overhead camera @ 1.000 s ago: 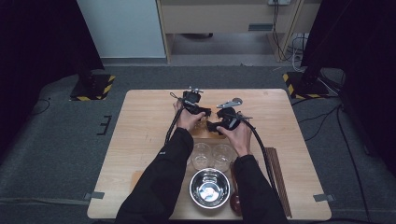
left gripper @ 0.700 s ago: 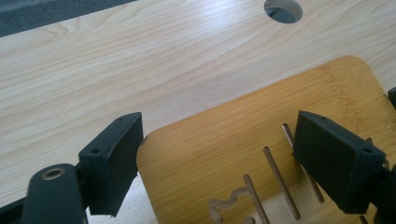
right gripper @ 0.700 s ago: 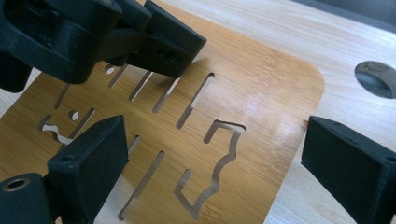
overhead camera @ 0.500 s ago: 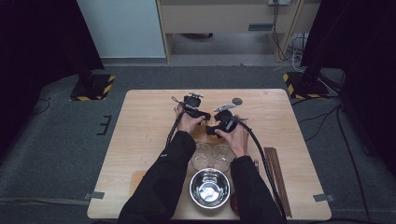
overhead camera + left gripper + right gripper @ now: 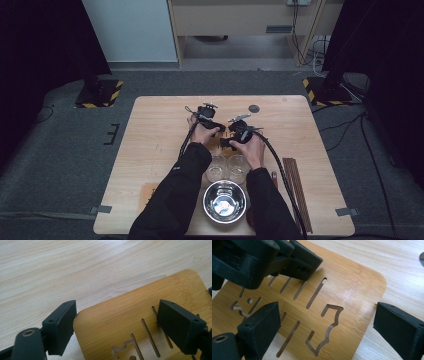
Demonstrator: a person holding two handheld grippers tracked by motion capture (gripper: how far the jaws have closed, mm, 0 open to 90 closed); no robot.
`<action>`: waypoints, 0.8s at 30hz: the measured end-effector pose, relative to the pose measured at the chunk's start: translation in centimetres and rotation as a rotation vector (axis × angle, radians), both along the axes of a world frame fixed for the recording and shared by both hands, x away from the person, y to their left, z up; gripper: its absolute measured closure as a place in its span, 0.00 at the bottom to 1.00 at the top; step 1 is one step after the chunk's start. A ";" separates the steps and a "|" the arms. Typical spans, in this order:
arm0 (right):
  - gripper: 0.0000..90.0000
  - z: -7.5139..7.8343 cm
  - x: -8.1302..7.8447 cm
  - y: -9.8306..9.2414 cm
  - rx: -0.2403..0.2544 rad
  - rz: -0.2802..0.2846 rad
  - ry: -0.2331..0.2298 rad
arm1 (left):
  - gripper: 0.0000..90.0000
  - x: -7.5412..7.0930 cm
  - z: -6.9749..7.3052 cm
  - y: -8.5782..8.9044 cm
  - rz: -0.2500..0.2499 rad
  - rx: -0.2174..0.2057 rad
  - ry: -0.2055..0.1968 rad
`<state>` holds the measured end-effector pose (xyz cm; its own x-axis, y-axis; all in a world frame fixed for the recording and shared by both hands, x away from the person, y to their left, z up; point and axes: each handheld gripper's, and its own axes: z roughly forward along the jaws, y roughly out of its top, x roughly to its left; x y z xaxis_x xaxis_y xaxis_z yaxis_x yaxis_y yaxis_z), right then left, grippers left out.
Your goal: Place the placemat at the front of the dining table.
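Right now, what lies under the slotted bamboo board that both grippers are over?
The bamboo board lies flat on the wooden table; pale tabletop shows through its slots. Whatever sits under its solid parts is covered. The left gripper and right gripper straddle its edges, jaws open.

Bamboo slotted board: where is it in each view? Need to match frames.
High view: bamboo board mid-table, mostly hidden between both hands.
Left gripper view: lower right, rounded corner between the jaws.
Right gripper view: centre, under the jaws.
Shared landmark: its parallel slots.

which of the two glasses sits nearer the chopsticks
The glass by the right forearm: it stands on the side of the chopsticks, while the other glass stands by the left sleeve.
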<state>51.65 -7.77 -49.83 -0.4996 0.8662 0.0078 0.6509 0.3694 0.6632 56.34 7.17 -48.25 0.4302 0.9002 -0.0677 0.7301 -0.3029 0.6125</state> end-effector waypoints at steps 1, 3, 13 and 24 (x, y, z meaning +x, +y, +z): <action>0.08 -0.1 0.0 0.0 -0.002 0.002 -0.001 | 0.18 0.0 -0.1 0.0 0.001 0.005 0.001; 0.08 -0.2 0.0 0.1 -0.002 0.003 0.003 | 0.18 0.0 -0.3 0.1 0.006 0.004 0.006; 0.08 -0.9 0.1 0.4 -0.011 0.006 0.018 | 0.18 0.2 -0.9 0.3 0.008 0.008 0.031; 0.08 -1.3 0.3 0.3 0.021 0.008 0.043 | 0.18 0.3 -1.5 0.5 0.009 0.000 0.055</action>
